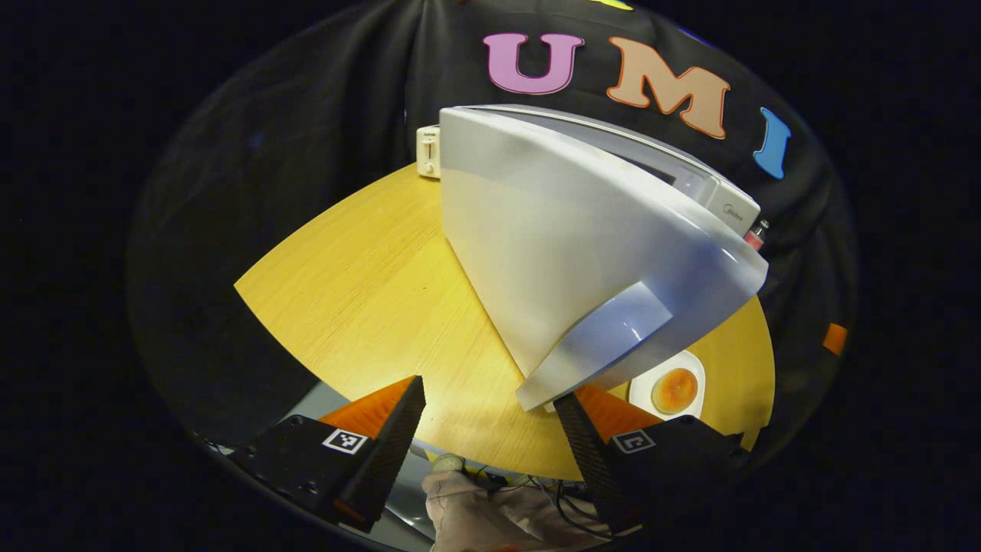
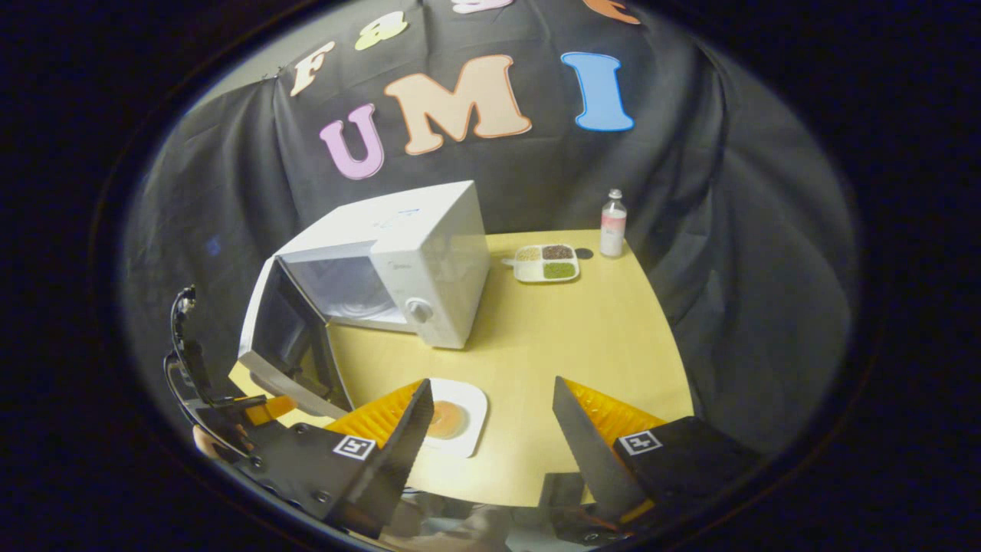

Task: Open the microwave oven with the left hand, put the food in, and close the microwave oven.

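Observation:
The white microwave (image 2: 429,253) stands on the wooden table with its door (image 2: 280,337) swung wide open, and the cavity shows behind it. In the left gripper view the door's outer face (image 1: 552,253) looms close. Its handle (image 1: 598,345) ends just above my right-hand finger (image 1: 582,437). My left gripper (image 1: 490,429) is open, with nothing between the fingers. The food (image 2: 447,416), a round orange-brown piece, lies on a white plate (image 2: 471,437) in front of the microwave; that plate (image 1: 693,364) also peeks out past the door's edge. My right gripper (image 2: 490,437) hovers open just above the plate's near side.
A divided tray (image 2: 546,263) of grains and a small bottle (image 2: 613,222) stand at the table's far right. A small white appliance (image 1: 428,152) sits behind the microwave. The left gripper (image 2: 257,410) with its cables shows by the door's lower edge. A sleeve (image 1: 475,514) is below.

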A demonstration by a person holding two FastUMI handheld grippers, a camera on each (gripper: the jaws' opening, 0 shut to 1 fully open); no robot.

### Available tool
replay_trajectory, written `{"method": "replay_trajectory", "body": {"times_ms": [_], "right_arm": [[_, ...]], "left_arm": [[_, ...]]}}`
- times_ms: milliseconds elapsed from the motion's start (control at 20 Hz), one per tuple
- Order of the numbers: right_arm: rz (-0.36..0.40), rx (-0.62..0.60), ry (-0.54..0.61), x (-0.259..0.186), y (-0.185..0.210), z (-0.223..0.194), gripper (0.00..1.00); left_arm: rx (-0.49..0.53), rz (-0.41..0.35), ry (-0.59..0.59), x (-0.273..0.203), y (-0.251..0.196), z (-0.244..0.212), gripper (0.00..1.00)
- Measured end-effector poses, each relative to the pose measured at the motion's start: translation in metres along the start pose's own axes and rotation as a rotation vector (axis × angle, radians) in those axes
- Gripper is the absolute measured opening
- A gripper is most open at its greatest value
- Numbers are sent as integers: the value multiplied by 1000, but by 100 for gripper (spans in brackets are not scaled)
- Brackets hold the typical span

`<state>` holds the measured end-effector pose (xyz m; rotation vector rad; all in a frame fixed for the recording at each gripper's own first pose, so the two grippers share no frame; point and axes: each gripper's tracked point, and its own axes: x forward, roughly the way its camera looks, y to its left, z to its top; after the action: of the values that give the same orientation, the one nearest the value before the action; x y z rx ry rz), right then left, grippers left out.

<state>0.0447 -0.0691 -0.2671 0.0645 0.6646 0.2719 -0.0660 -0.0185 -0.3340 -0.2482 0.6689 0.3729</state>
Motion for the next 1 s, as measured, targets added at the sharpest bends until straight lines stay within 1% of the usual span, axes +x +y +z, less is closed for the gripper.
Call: {"method": "replay_trajectory", "body": {"times_ms": [150, 350, 400, 600, 800, 850, 900, 1000], "right_arm": [[-5, -10, 21, 1, 25, -11, 99], [-12, -32, 39, 0, 68, -19, 99], [-8, -28, 44, -1, 81, -21, 92], [3, 37, 52, 3, 129, -27, 93], [-38, 72, 37, 5, 160, -32, 92], [-51, 79, 33, 5, 165, -34, 92], [-64, 86, 29, 7, 170, -36, 92], [-97, 95, 27, 12, 172, -43, 92]], "left_arm": [[-23, -13, -10, -9, 29, 1, 96], [-22, -34, -6, -15, 70, 7, 96], [-24, -38, -8, -15, 81, 9, 96], [-51, -89, 13, -18, 117, 10, 96], [-71, -131, 20, -17, 151, 14, 96], [-73, -140, 21, -16, 160, 17, 100], [-75, -149, 23, -16, 169, 18, 96], [-84, -159, 27, -15, 187, 22, 96]]}}
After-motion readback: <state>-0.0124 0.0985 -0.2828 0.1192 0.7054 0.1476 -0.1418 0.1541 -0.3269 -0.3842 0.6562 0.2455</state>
